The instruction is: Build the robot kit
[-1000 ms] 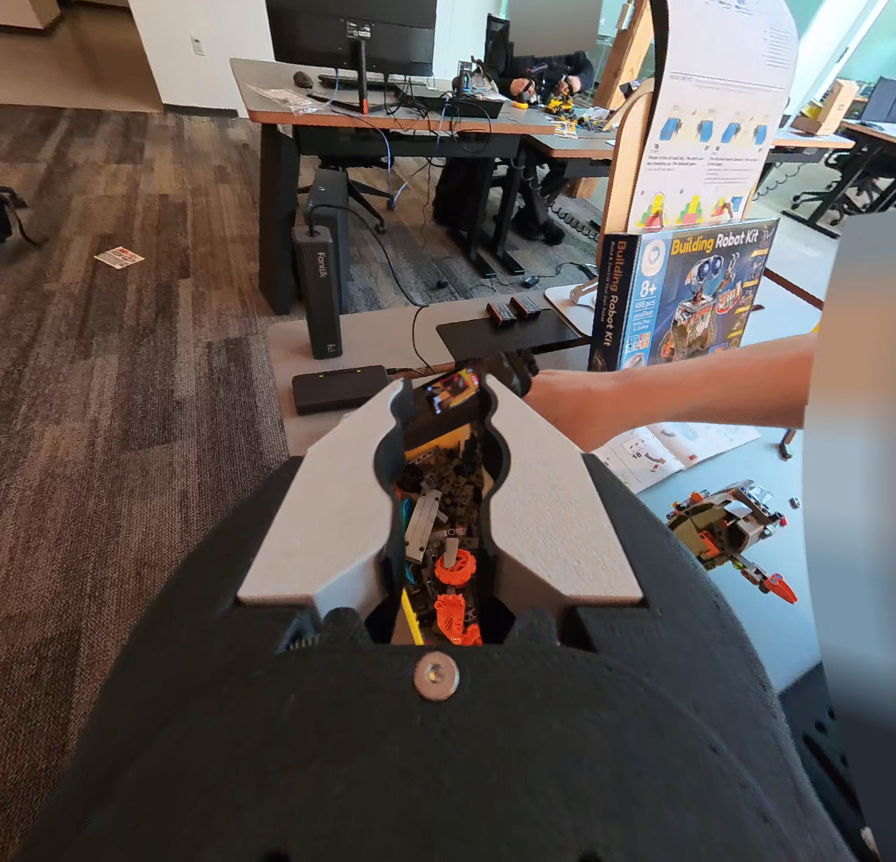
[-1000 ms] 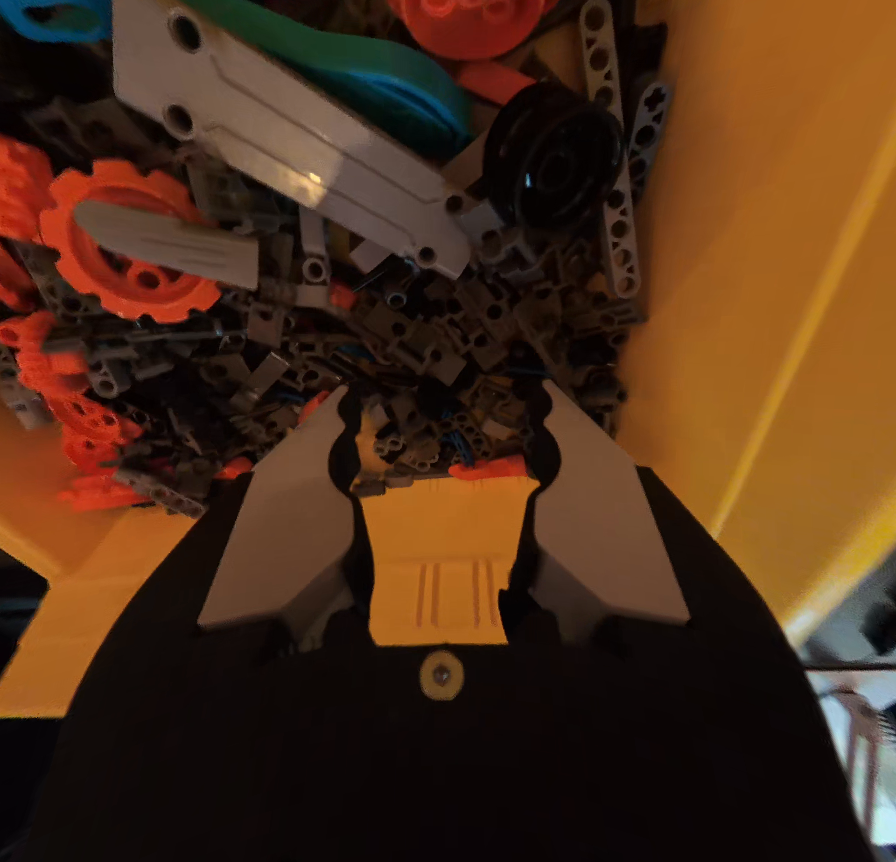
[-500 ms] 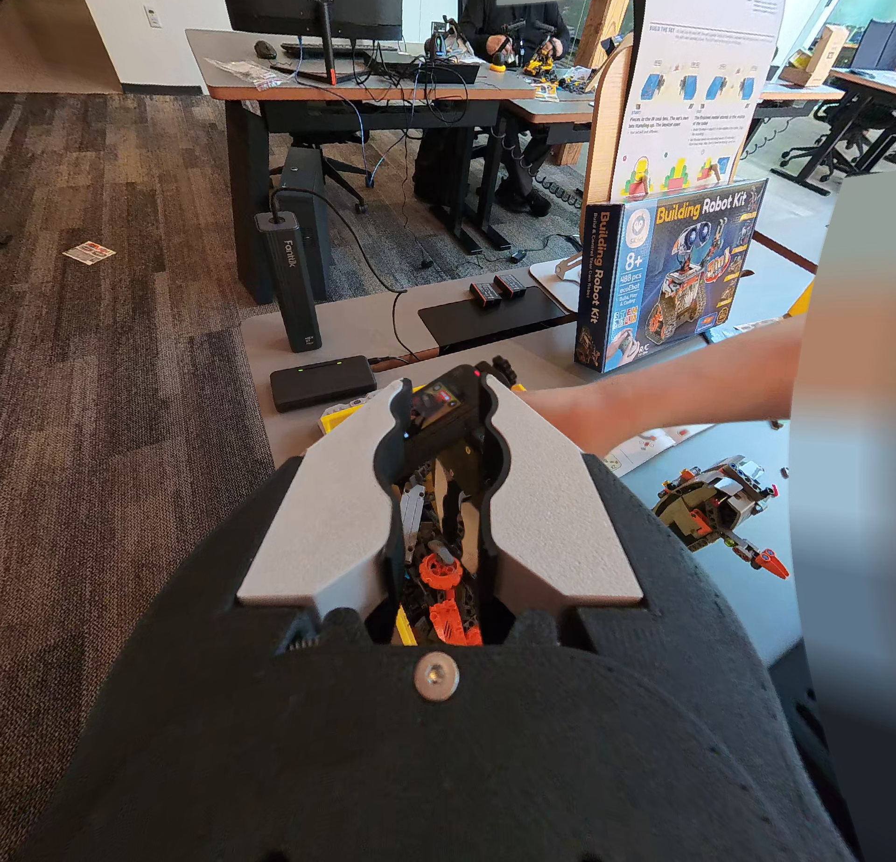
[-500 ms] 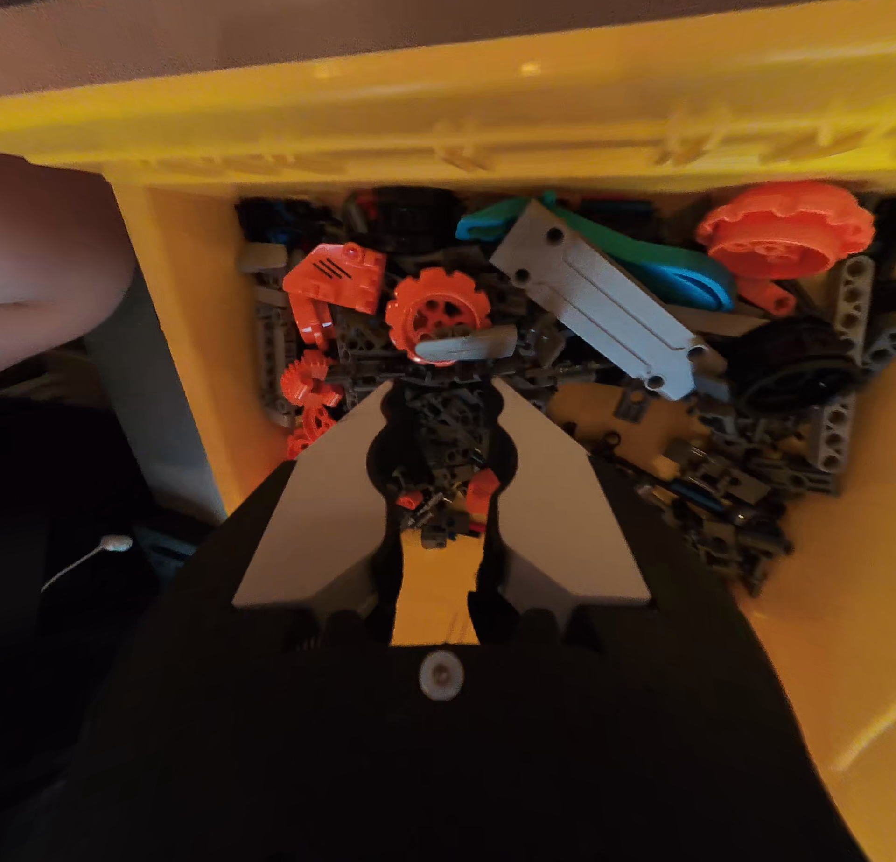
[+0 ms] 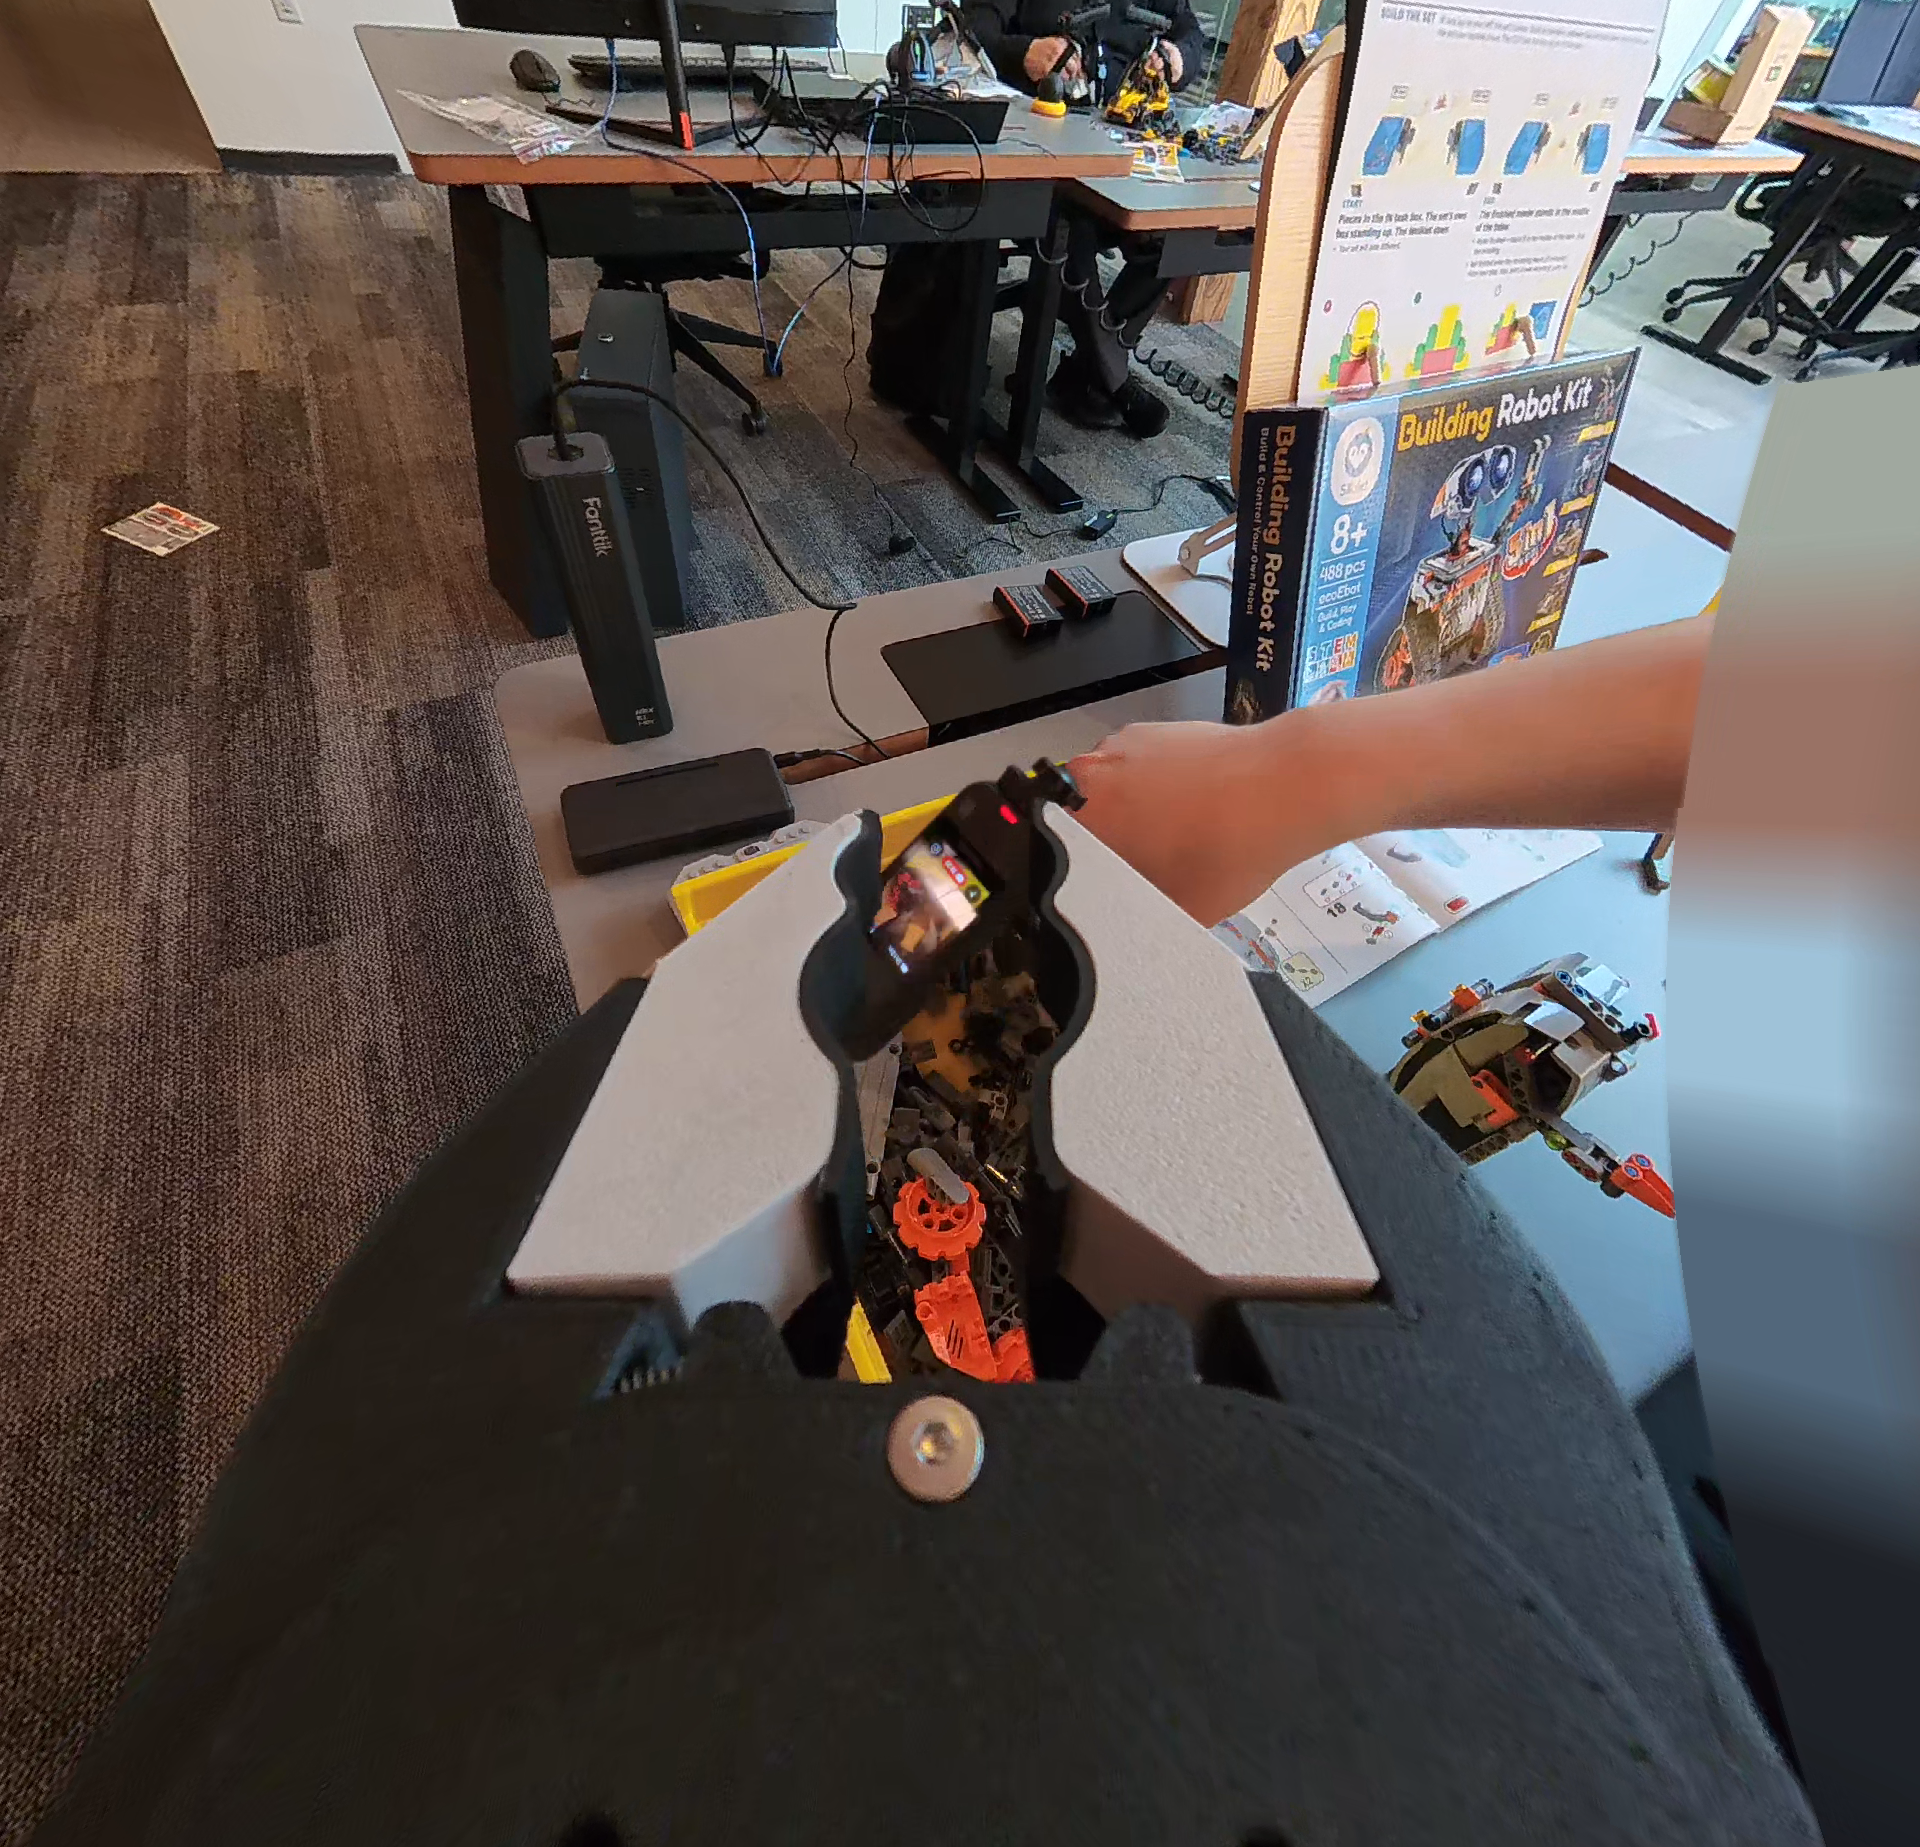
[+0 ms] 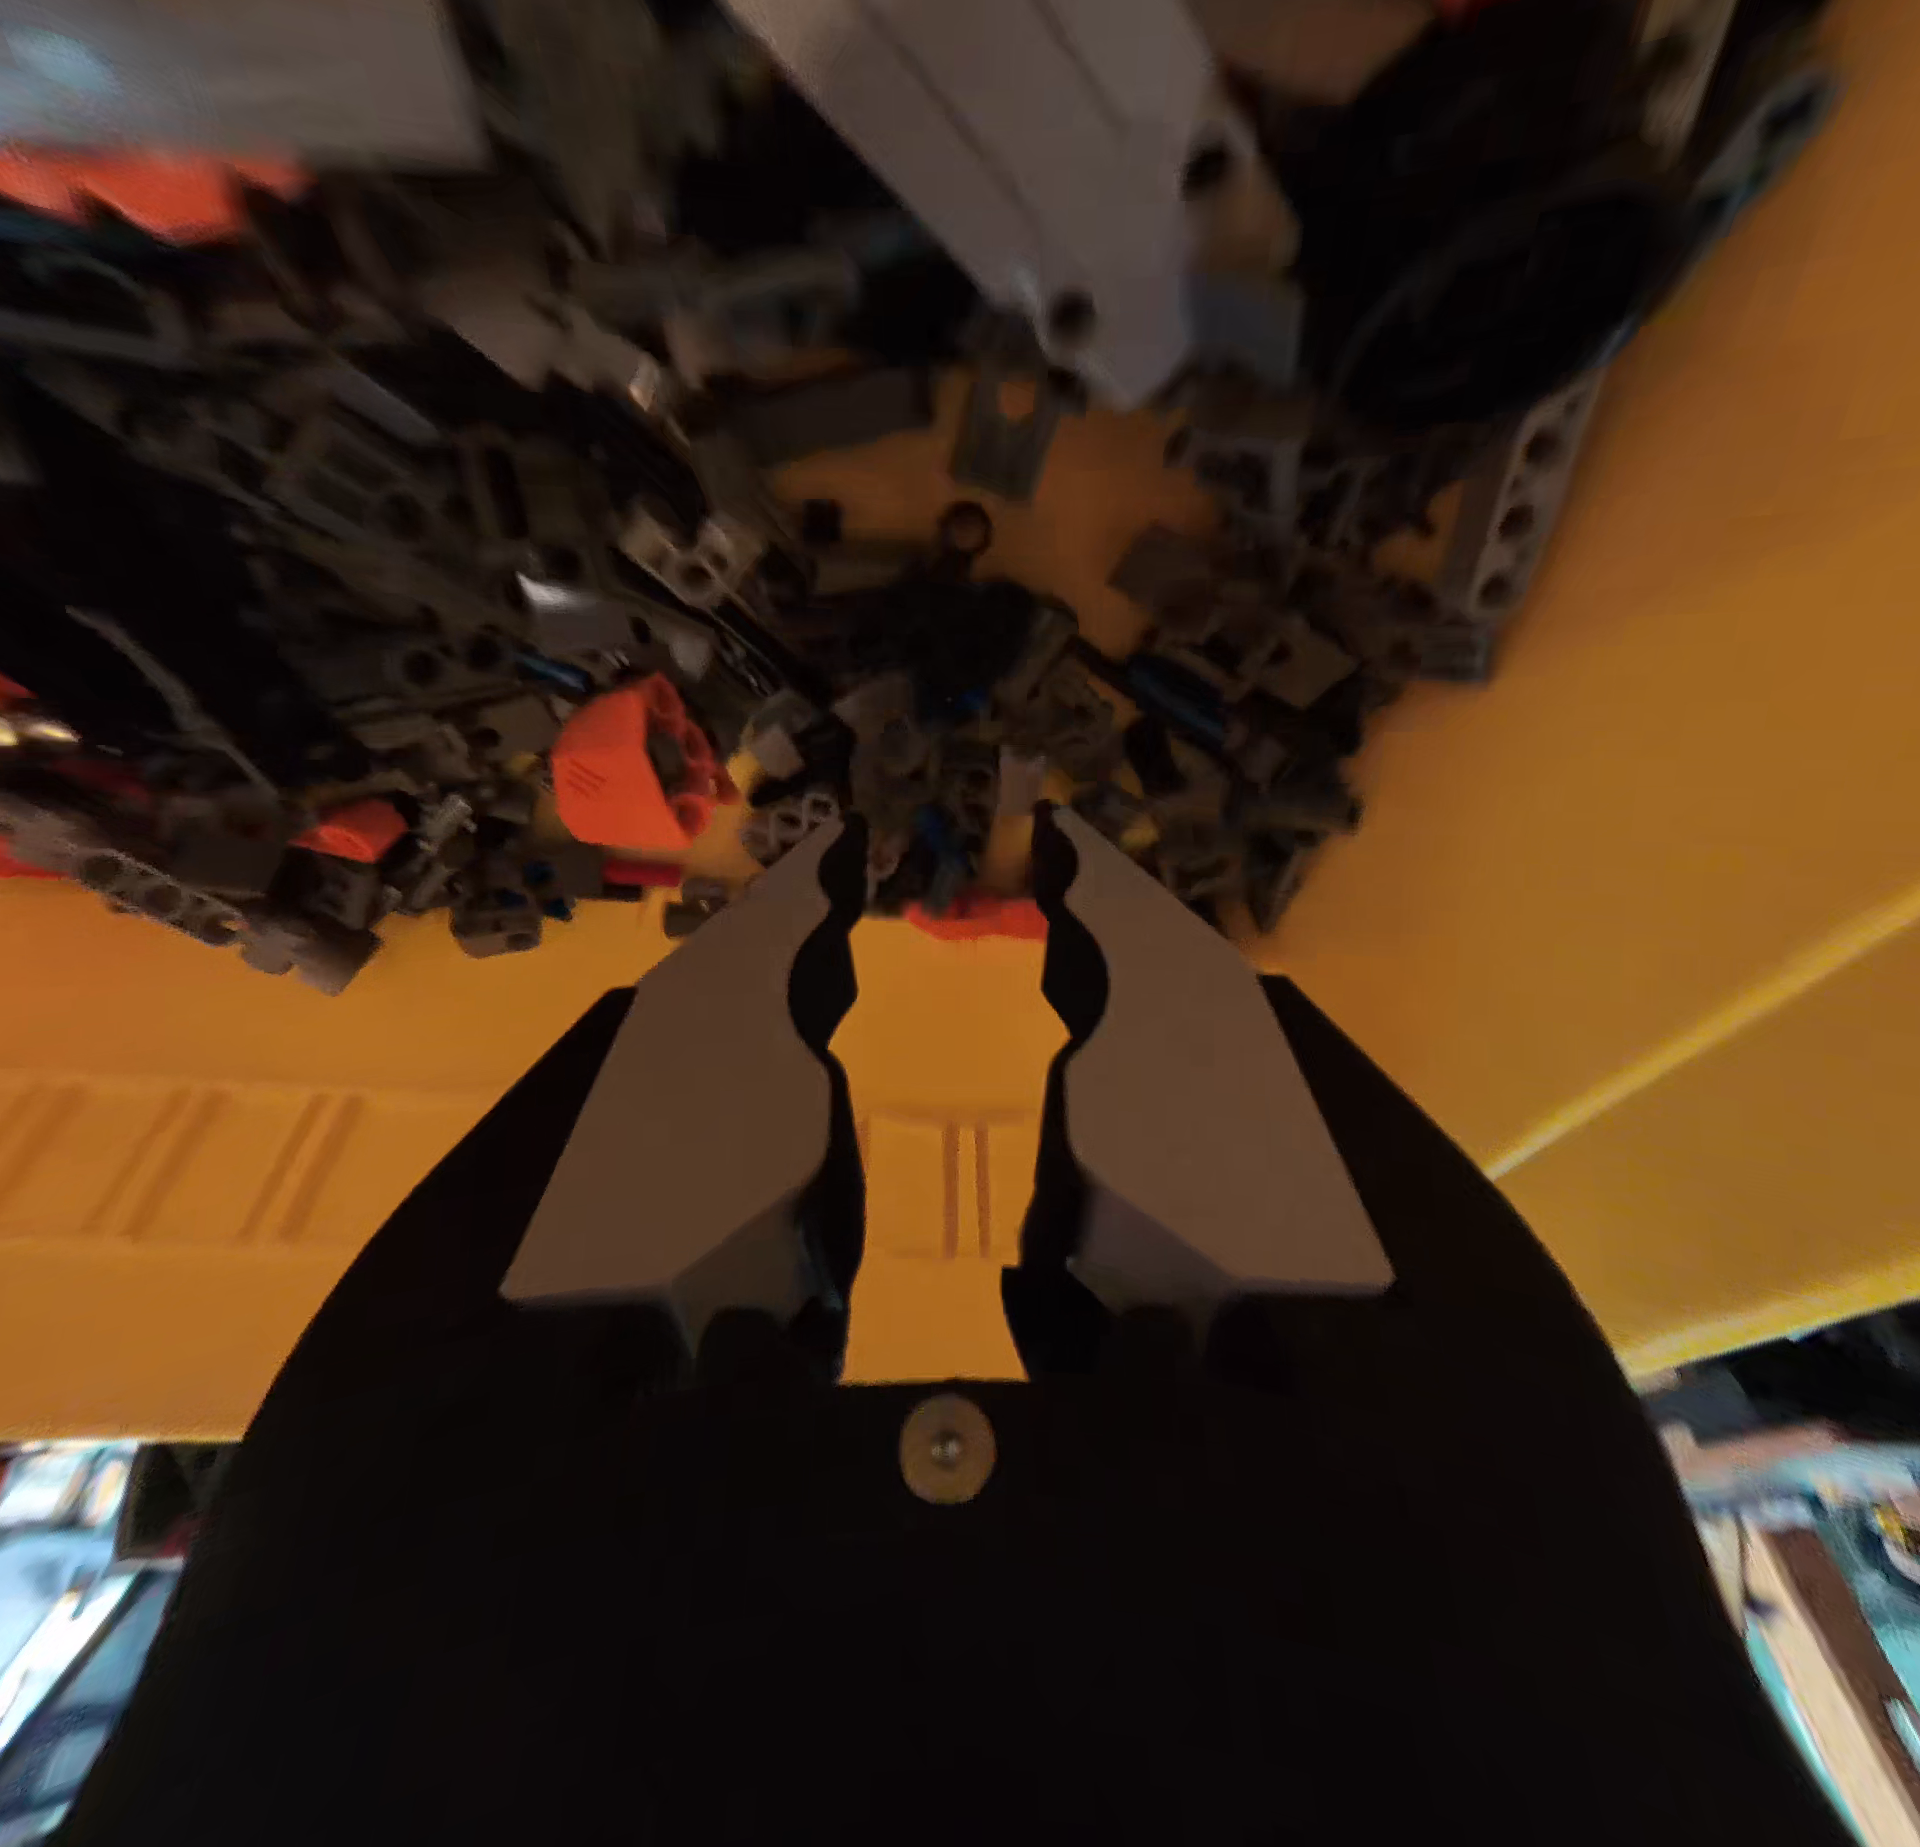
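Stretching across the scene, one grey counter (image 5: 727,696) is carrying one yellow bin (image 6: 1558,862) of loose building pieces, with one kit box (image 5: 1423,550) standing at its far right. One partly built model (image 5: 1527,1059) is lying to the right, near an open instruction booklet (image 5: 1371,893). Two small black blocks are sitting on a dark mat (image 5: 1039,644) farther off.

One left gripper (image 5: 951,841) is hovering above the bin, its jaws standing a little apart and gripping nothing. One right gripper (image 6: 948,826) is reaching down inside the bin, jaws narrowly parted with nothing between them, tips just at the heap of grey and black pieces. A bare forearm (image 5: 1351,758) is extending in from the right toward it.

One orange wedge piece (image 6: 629,769) is lying just left of the right tips; one orange gear (image 5: 940,1210) is showing between the left fingers. The pile's far part is blurred.
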### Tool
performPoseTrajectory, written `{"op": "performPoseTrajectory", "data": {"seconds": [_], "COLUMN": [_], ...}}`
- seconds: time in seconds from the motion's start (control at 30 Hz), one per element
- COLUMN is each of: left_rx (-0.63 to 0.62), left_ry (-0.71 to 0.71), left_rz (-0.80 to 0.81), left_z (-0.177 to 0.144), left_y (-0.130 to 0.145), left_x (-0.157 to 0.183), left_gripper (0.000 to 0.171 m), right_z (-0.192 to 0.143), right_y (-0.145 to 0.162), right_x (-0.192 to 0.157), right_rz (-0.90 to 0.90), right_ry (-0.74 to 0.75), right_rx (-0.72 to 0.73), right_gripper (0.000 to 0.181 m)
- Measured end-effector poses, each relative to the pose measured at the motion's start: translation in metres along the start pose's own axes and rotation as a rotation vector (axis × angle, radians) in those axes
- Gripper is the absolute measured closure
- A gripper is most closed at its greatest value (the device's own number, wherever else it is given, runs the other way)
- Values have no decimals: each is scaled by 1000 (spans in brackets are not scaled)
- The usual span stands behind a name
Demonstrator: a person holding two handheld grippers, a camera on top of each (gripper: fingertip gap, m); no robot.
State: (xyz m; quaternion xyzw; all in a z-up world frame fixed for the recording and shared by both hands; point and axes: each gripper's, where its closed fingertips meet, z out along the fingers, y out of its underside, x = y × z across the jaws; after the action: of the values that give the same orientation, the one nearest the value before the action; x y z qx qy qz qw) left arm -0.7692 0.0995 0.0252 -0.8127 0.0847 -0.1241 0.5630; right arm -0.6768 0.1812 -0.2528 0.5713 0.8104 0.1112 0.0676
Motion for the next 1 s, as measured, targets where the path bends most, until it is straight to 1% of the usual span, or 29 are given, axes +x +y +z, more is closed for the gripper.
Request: {"op": "performPoseTrajectory", "data": {"seconds": [0.03, 0.1, 0.13, 0.2, 0.27, 0.3, 0.33, 0.37, 0.4, 0.47, 0.53, 0.6, 0.67, 0.77, 0.8, 0.87, 0.93, 1.0], "left_rx": [-5, -14, -16, -18, -19, -18, -16, -15, -14, -13, -15, -16, -19, -25, -27, -31, -34, -34], "left_ry": [1, 3, 3, 6, 6, 6, 6, 6, 6, 7, 8, 8, 9, 11, 11, 11, 13, 13], "left_rz": [1, 6, 7, 9, 9, 8, 7, 6, 6, 6, 7, 7, 11, 16, 16, 15, 16, 18], "left_z": [1, 2, 3, 3, 3, 3, 2, 2, 2, 1, 2, 2, 3, 4, 4, 5, 5, 5], "left_y": [1, 2, 2, 2, 3, 2, 2, 2, 2, 2, 2, 2, 2, 3, 3, 4, 4, 4], "left_x": [1, 1, 2, 3, 2, 2, 2, 2, 2, 2, 2, 3, 4, 5, 5, 5, 5, 6], "left_gripper": [146, 146, 146, 146, 146, 146, 146, 146, 146, 146, 146, 145, 145, 145, 145, 145, 145, 145], "right_z": [-3, -11, -15, -24, -32, -33, -32, -29, -27, -24, -20, -18, -16, -11, -9, -6, -6, -5], "right_y": [-11, -31, -42, -58, -64, -61, -55, -44, -32, -17, -1, 10, 15, 15, 14, 12, 12, 13], "right_x": [-2, -12, -16, -20, -24, -20, -15, -9, -3, 9, 12, 32, 43, 42, 37, 21, 15, 9], "right_rz": [0, 1, 1, 6, -3, -5, -9, -13, -14, -21, -34, -32, -22, -72, -92, -89, -102, -156], "right_ry": [-5, -65, -89, -117, -150, -136, -113, -89, -58, 6, 22, 132, 183, 197, 180, 84, 58, 41], "right_rx": [58, 161, 222, 310, 343, 324, 279, 215, 146, 80, 13, -36, -58, -74, -73, -59, -60, -67], "right_gripper": [152, 166, 169, 172, 169, 163, 156, 153, 152, 151, 152, 150, 148, 148, 148, 163, 170, 176]}}
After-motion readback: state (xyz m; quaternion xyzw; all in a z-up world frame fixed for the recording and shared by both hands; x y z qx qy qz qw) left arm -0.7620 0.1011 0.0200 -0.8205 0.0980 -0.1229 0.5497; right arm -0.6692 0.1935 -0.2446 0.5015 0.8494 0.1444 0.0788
